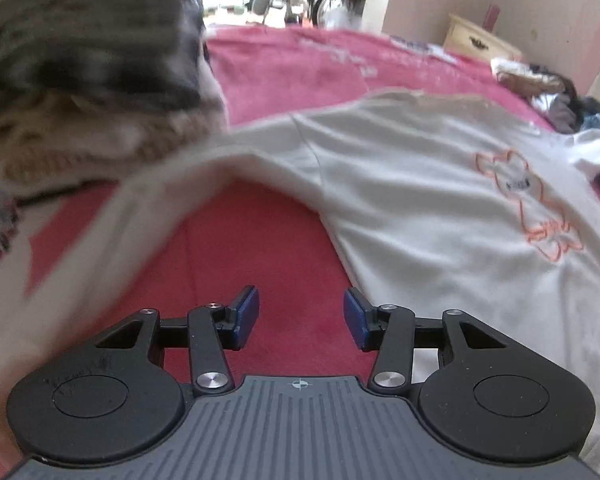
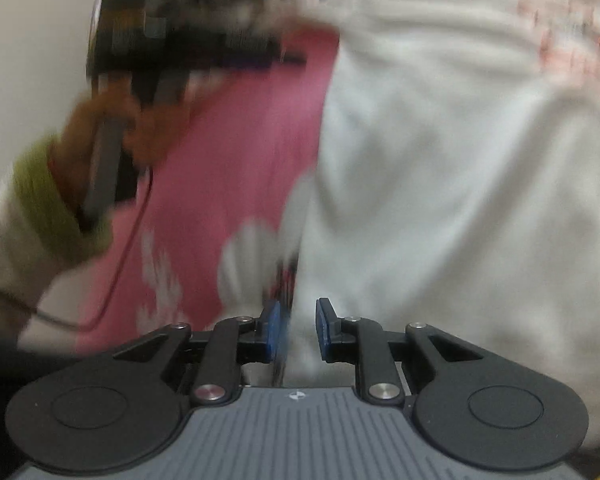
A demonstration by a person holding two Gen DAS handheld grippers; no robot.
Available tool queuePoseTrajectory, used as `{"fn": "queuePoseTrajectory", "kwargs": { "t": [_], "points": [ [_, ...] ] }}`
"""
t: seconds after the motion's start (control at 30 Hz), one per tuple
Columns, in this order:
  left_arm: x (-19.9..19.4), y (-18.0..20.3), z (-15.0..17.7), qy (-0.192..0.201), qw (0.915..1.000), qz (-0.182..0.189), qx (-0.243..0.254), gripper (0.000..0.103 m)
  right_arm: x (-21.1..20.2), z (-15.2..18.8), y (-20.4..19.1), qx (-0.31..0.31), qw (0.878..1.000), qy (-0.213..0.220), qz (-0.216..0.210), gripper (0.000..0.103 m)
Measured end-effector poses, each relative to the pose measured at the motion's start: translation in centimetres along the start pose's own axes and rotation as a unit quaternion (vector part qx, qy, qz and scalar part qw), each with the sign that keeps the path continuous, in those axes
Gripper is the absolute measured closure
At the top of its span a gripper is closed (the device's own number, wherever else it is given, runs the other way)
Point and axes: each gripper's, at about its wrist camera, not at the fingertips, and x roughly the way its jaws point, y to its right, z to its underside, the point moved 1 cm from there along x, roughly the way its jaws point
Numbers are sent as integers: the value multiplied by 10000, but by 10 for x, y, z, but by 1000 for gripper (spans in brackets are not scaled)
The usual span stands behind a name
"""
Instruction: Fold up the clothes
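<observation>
A white T-shirt with an orange outline print lies spread on a pink bedspread; one sleeve trails toward the near left. My left gripper is open and empty, over bare bedspread between sleeve and shirt body. In the right wrist view the shirt fills the right side, blurred by motion. My right gripper is open at the shirt's edge, with white cloth between its pads, not clamped. The other hand-held gripper shows blurred at the upper left, gripped by a hand.
A pile of knitted and striped clothes sits at the far left of the bed. More loose clothes lie at the far right edge. A cream bedside cabinet stands by the wall. White flower patterns mark the bedspread.
</observation>
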Motion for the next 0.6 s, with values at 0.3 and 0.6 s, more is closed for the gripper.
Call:
{"fn": "queuePoseTrajectory", "kwargs": {
  "t": [0.3, 0.6],
  "points": [
    [7, 11, -12, 92, 9999, 138, 8, 56, 54, -101, 5, -473, 9971, 371, 461, 81],
    [28, -12, -4, -181, 9997, -58, -151, 56, 51, 21, -7, -325, 9951, -901, 253, 81]
  ]
}}
